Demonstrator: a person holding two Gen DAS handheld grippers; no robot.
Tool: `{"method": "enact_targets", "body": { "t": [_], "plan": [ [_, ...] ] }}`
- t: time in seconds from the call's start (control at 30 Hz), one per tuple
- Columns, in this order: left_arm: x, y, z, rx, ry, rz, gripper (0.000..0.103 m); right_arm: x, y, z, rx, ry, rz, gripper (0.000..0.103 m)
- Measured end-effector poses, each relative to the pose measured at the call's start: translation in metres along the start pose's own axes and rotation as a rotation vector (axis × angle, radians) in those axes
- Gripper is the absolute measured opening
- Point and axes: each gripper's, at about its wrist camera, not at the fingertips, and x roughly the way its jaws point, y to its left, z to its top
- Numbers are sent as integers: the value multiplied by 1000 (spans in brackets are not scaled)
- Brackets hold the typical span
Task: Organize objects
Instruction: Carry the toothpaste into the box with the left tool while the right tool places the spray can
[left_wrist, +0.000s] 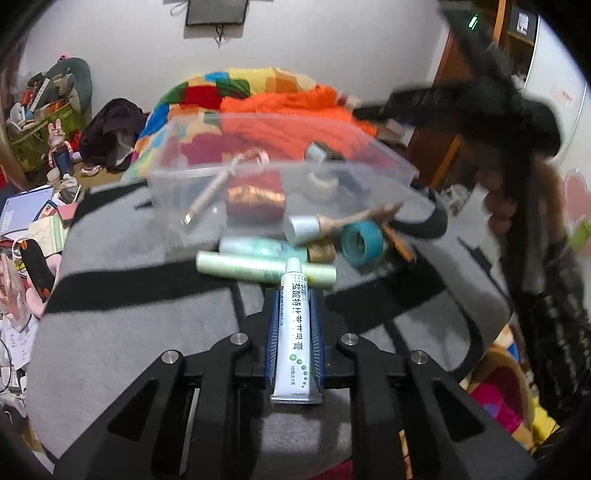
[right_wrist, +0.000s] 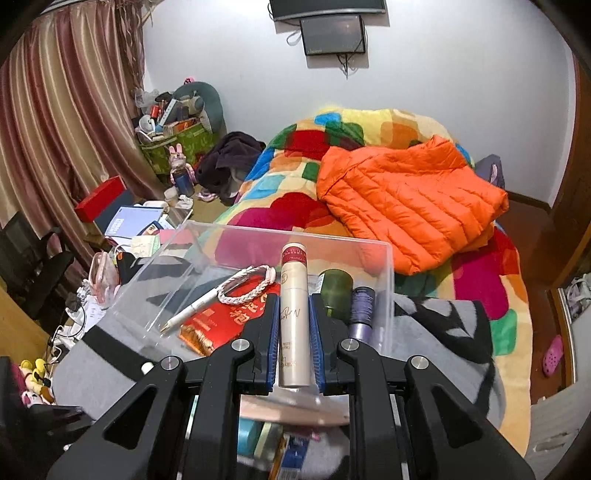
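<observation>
The left gripper (left_wrist: 294, 291) was clamped on a small white ointment tube with green print (left_wrist: 293, 328), its cap pointing ahead toward a pale green plastic roll (left_wrist: 240, 266) just beyond the fingertips. Further ahead stood a clear rectangular plastic bin (left_wrist: 284, 173). The right gripper (right_wrist: 294, 301) was clenched on a slim cream cylindrical bottle with a red cap (right_wrist: 293, 314), held over the bin, where a white pen (right_wrist: 192, 312) lay to its left

Your right gripper (right_wrist: 293, 314) clamps a beige spray bottle (right_wrist: 293, 317) lengthwise, red cap forward, above the clear bin (right_wrist: 384, 273) containing a pen (right_wrist: 192, 311), bracelet (right_wrist: 245, 283) and red packet (right_wrist: 221, 325).
</observation>
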Motion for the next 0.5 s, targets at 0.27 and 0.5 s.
{"method": "enact_targets", "body": {
  "t": [0.27, 0.5],
  "plan": [
    [-10, 21, 49, -25, -77, 26, 16, 40, 5, 1, -15, 85, -14, 14],
    [3, 33, 94, -24, -86, 24, 16, 55, 5, -5, -33, 133, -25, 14]
  ]
}}
